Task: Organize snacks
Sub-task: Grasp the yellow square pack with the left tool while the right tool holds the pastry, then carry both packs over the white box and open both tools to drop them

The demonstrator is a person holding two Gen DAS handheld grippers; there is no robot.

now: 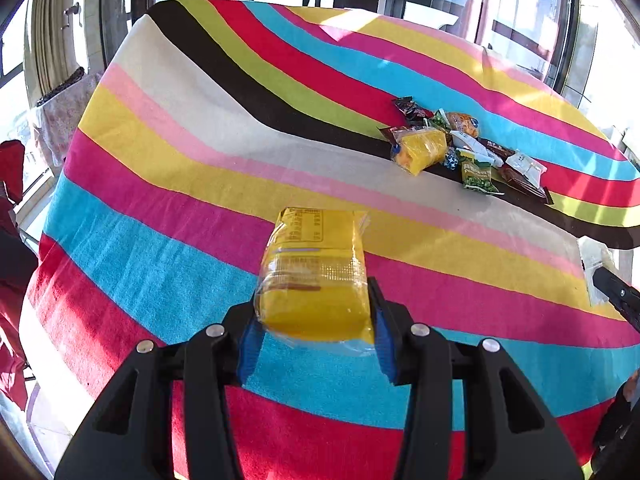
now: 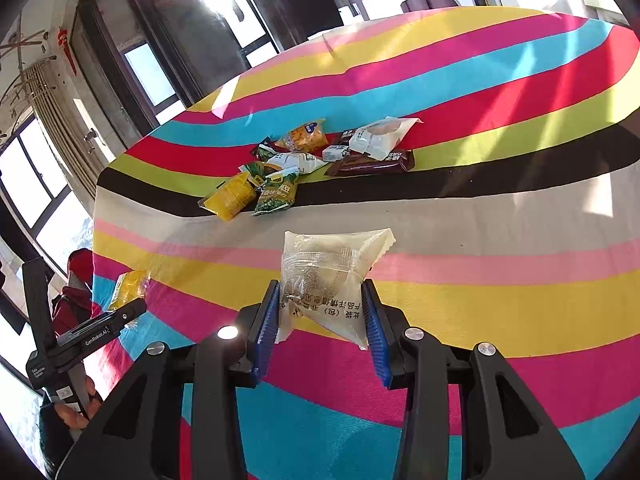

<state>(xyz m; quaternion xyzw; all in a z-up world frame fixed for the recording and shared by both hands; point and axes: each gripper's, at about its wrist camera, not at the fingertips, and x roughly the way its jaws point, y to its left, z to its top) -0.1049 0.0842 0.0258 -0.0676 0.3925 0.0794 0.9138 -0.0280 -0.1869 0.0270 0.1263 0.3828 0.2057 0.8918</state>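
Left wrist view: my left gripper (image 1: 316, 320) is pinching a yellow plastic-wrapped cake packet (image 1: 314, 276) above the striped tablecloth (image 1: 168, 216). Right gripper (image 2: 322, 320) clamps a translucent white snack pouch (image 2: 324, 276) (label upside down). Farther back sits the mixed snack pile (image 2: 312, 164).
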